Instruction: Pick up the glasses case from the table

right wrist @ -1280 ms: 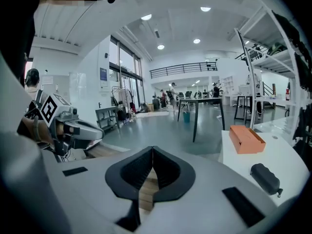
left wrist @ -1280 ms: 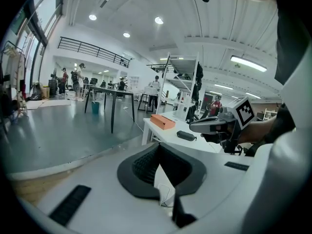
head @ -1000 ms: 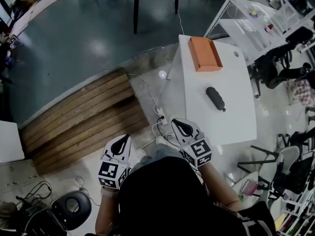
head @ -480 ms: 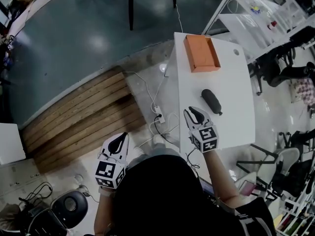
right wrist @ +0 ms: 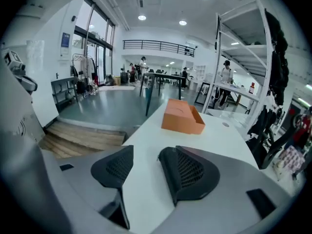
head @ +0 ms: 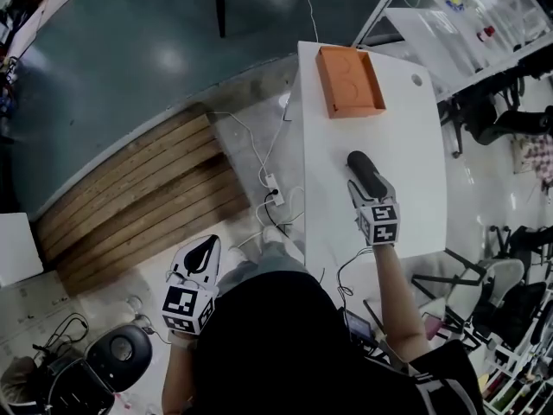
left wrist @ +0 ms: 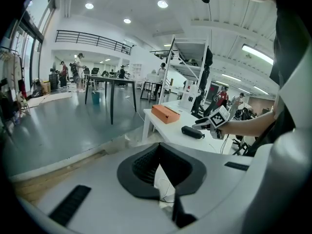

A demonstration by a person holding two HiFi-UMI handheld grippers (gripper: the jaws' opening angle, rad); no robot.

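The black glasses case (head: 356,159) lies near the middle of the white table (head: 406,145), and it also shows in the left gripper view as the case (left wrist: 191,131). My right gripper (head: 363,181) reaches over the table, its tips at the case's near end. Its jaws are opening. In the right gripper view only bare table shows between the right gripper's (right wrist: 146,152) jaws, and the case is out of sight there. My left gripper (head: 210,244) hangs off the table's left side over the floor. Its jaws meet at the left gripper's (left wrist: 158,147) tips with nothing in them.
An orange box (head: 350,80) sits at the table's far end, seen as the orange box (right wrist: 182,117) straight ahead. Cables and a power strip (head: 275,199) lie on the floor left of the table, beside wooden boards (head: 147,197). A white rack (head: 449,24) and chairs (head: 510,128) stand to the right.
My right gripper has travelled forward over the table to the case, and its jaws have gone from shut to apart. The left gripper drifted back and to the left.
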